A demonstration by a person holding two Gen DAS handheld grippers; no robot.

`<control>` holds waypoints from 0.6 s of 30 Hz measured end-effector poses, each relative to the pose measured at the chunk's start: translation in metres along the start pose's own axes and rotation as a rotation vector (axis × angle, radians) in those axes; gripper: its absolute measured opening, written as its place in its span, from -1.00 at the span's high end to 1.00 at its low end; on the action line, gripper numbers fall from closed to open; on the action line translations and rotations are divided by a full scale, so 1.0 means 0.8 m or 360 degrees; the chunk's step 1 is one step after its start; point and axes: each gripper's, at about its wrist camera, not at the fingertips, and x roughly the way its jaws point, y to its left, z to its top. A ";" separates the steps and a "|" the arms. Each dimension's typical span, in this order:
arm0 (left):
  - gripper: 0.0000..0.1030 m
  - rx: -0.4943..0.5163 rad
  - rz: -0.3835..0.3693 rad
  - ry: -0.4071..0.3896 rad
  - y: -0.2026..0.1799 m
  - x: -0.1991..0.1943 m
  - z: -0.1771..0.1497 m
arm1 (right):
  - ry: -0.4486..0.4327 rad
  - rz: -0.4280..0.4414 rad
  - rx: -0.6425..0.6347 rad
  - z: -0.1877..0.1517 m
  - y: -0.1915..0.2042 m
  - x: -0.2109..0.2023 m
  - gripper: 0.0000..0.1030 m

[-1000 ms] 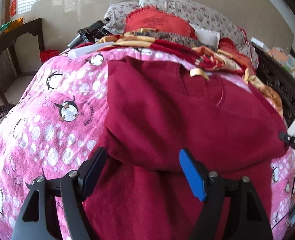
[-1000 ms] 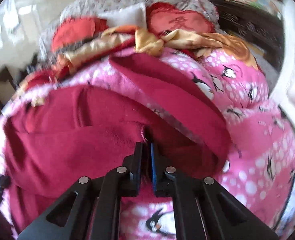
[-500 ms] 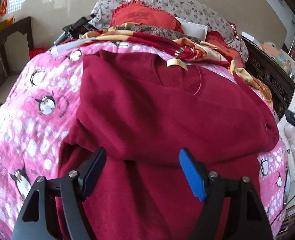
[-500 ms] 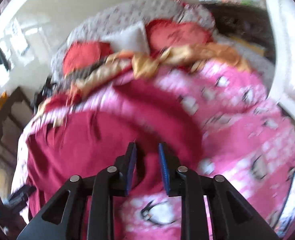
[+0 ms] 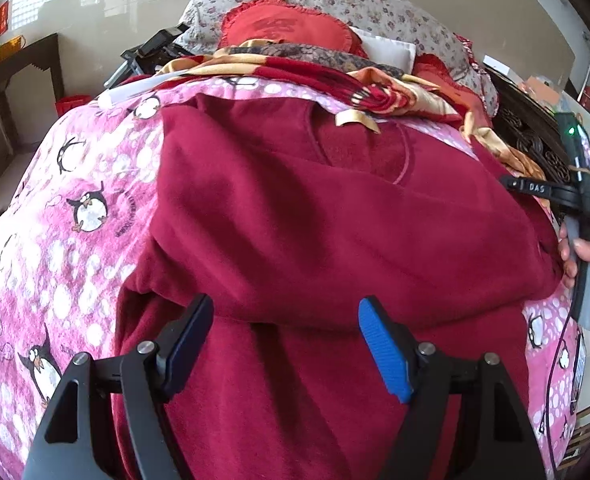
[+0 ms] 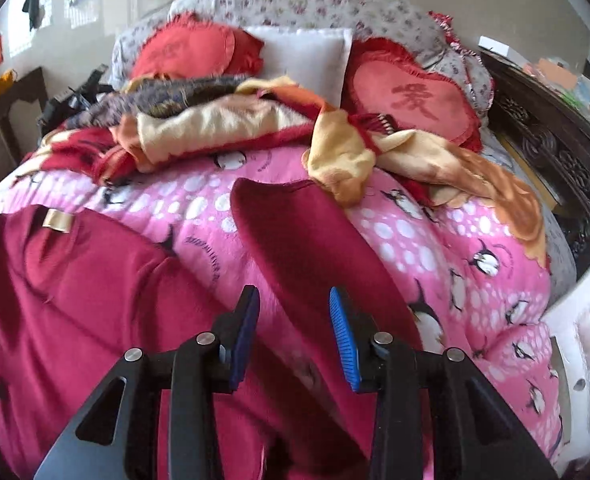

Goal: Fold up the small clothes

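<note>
We see the left gripper [image 5: 285,346] at the bottom of the left wrist view with its jaws spread wide, gripping nothing, above the dark red sweater [image 5: 335,220] that fills the centre of the frame. In the right wrist view, the right gripper [image 6: 293,330] sits at bottom centre; its jaws have just been opening, and now stand apart with nothing pinched, over the sweater's sleeve [image 6: 307,248], which stretches toward the upper middle. The sweater lies on a pink penguin blanket [image 5: 55,220]. A tan neck label [image 5: 355,120] shows near its collar. At the top lie a rumpled orange-red blanket [image 6: 255,128] and red cushions [image 6: 411,100].
</note>
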 end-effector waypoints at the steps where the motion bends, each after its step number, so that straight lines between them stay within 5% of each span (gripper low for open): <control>1: -0.53 -0.0008 0.0003 0.0003 0.002 0.001 0.000 | 0.0013 -0.0019 0.0001 0.001 -0.001 0.008 0.68; 4: -0.53 -0.0017 0.0005 0.0021 0.007 0.005 0.000 | 0.0072 -0.0019 0.0080 0.002 -0.011 0.021 0.95; 9: -0.53 0.0001 0.0006 0.0000 0.009 -0.003 -0.003 | 0.0008 0.0345 0.0394 -0.001 -0.054 -0.021 1.00; 18: -0.53 -0.0006 -0.0013 -0.0073 0.003 -0.038 0.000 | -0.0396 0.1093 0.0416 0.000 -0.103 -0.226 1.00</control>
